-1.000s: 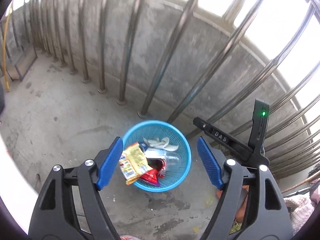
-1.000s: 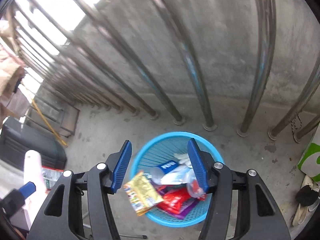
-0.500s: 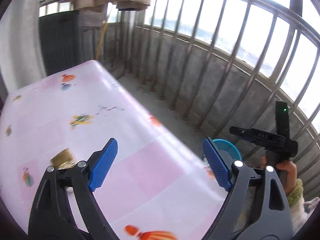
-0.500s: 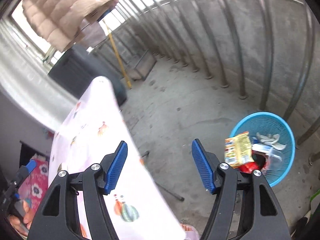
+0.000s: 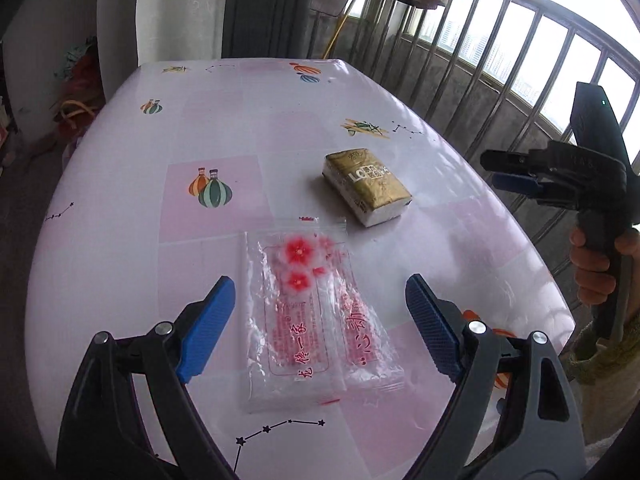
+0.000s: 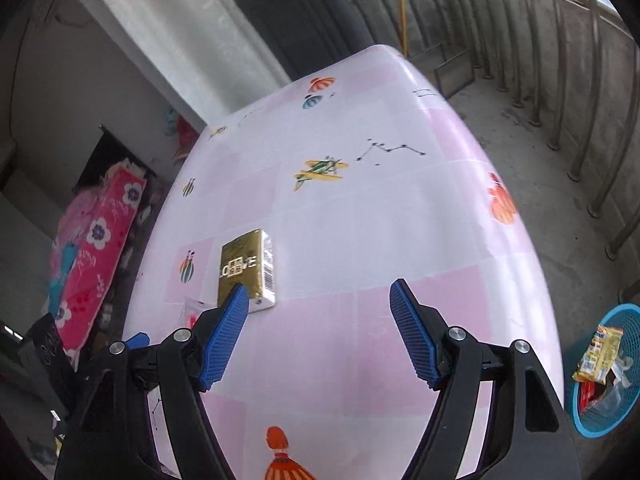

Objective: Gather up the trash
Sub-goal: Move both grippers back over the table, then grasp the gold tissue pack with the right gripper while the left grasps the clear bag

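A clear plastic wrapper with red flowers and red print (image 5: 312, 312) lies flat on the pink patterned table (image 5: 120, 168). My left gripper (image 5: 320, 324) is open above it, one blue pad on each side. A gold tissue pack (image 5: 366, 186) lies just beyond the wrapper; it also shows in the right wrist view (image 6: 248, 270). My right gripper (image 6: 318, 334) is open and empty over the table (image 6: 380, 220), right of the pack. In the left wrist view the right gripper (image 5: 520, 176) is held off the table's right edge. The blue trash basket (image 6: 624, 420) stands on the floor, holding wrappers.
A metal railing (image 5: 500, 64) and concrete wall run along the balcony to the right. A dark cabinet (image 5: 268, 12) stands behind the table. Pink floral bedding (image 6: 96, 248) lies left of the table.
Both grippers swung away from the blue basket and came over the table. The left gripper now frames the clear wrapper; the right is near the gold pack. Both stayed open.
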Motion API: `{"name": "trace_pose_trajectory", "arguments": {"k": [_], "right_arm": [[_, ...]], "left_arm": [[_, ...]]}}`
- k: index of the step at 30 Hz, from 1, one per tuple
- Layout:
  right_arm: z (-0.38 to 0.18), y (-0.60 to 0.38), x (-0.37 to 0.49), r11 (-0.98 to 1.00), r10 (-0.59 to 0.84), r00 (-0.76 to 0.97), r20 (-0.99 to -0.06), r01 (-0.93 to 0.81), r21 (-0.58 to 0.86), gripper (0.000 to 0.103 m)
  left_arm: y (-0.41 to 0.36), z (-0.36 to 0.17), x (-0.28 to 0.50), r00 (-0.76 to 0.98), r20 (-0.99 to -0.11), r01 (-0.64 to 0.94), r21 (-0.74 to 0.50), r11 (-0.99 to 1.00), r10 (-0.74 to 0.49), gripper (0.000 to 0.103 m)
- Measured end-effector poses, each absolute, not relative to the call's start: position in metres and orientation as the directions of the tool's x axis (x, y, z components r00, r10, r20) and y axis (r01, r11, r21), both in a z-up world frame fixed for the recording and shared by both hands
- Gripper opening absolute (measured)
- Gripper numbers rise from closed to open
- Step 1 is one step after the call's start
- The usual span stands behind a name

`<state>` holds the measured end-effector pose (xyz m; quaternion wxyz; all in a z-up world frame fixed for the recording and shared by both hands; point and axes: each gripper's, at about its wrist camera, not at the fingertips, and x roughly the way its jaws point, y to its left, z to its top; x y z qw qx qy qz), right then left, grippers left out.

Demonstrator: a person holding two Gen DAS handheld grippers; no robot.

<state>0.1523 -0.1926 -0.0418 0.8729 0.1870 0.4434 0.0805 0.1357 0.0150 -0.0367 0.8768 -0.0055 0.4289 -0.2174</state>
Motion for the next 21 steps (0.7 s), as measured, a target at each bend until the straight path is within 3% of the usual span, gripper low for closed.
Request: {"name": "trace_pose_trajectory", "arguments": {"k": [9,14,18,21], "right_arm": [[-0.065,-0.123,0.209,0.969,0.238,0.506,-0.829,-0.063,0.240,0.076],[-0.078,-0.102,0.222,0.986,0.164,0.481,-0.861,-0.112,0.125,0.076],[-0.081,-0.103,0.218,0.974,0.225,0.460,-0.859,-0.139,0.181,0.053],[-0.080,-0.109,0.211,0.977,0.213,0.472,-0.856,-0.124,0.174,0.051]], "left_arm": [[0.009,-0.072,0.136,0.557,-0.793,0.349,-0.048,0.936,-0.248,0.082],[0.012,-0.072,0.137,0.554,-0.792,0.349,-0.059,0.935,-0.256,0.082],[0.023,-0.067,0.140,0.522,-0.793,0.341,-0.143,0.929,-0.313,0.082],[0.034,-0.062,0.144,0.492,-0.786,0.324,-0.234,0.916,-0.375,0.082]]}}
